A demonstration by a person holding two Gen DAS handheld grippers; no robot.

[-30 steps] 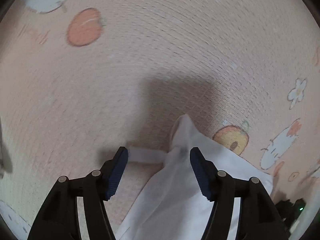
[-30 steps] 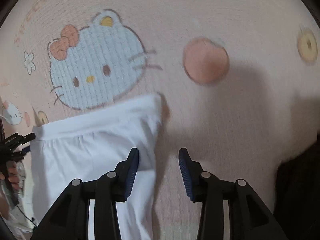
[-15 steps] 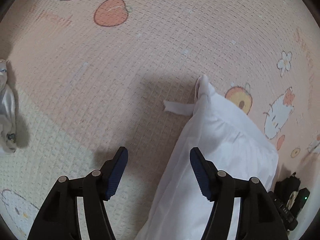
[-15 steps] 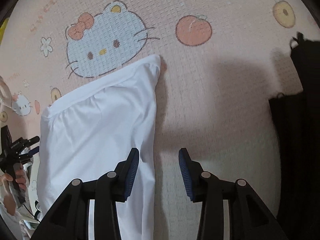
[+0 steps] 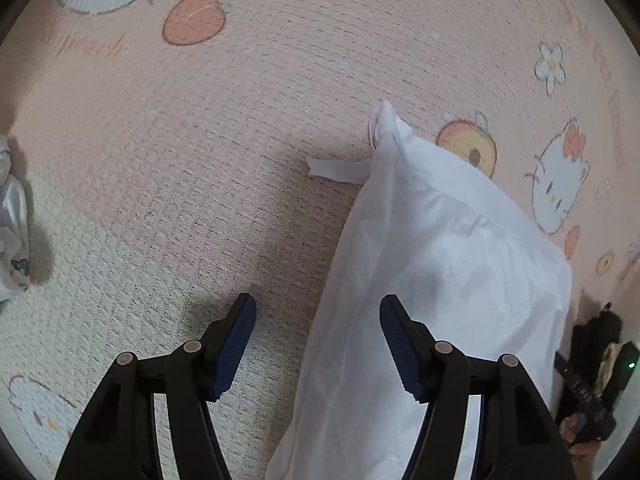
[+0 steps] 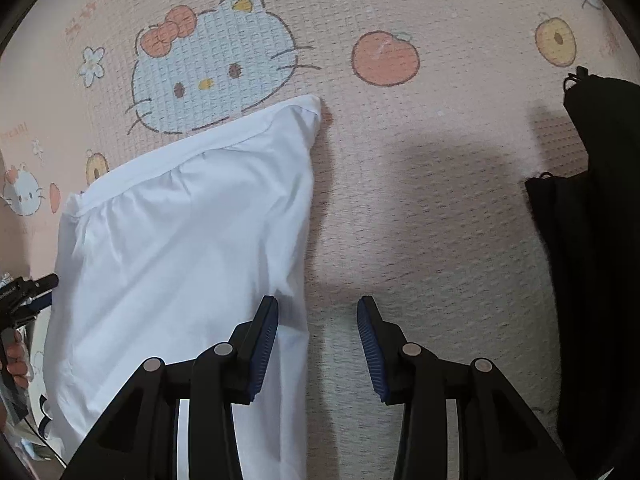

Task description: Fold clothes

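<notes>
- Left wrist view, far left edge: a crumpled pale cloth [image 5: 12, 224] lies on the mat [image 5: 200, 152], well apart from everything else
- The mat is pink with a woven texture, printed with cartoon cat faces, a peach and small flowers; its near part turns cream
- The left gripper [image 5: 318, 344] points steeply down at the mat with its blue-padded jaws standing wide apart and nothing held between them; bare mat and the left edge of the garment show in the gap
- The white garment [image 5: 440, 280] lies flat on the mat to the right of centre, running from a bunched corner at the far end down under the right-hand finger of the left gripper
- A narrow white strap [image 5: 336, 169] sticks out to the left from near that bunched corner and rests on the mat
- At the right edge, the black body of the other tool with a green light shows beside the garment, with fingertips around it
- Right wrist view: the same white garment [image 6: 180, 248] fills the left half, its seamed hem lying across the chin of the large cat print
- The right gripper [image 6: 318, 344] hangs over the garment's right edge, jaws parted about halfway and gripping nothing; the left finger is over the cloth, the right finger over bare mat [image 6: 420, 200]
- A dark garment [image 6: 592, 240] lies along the right edge, well apart from the white one
</notes>
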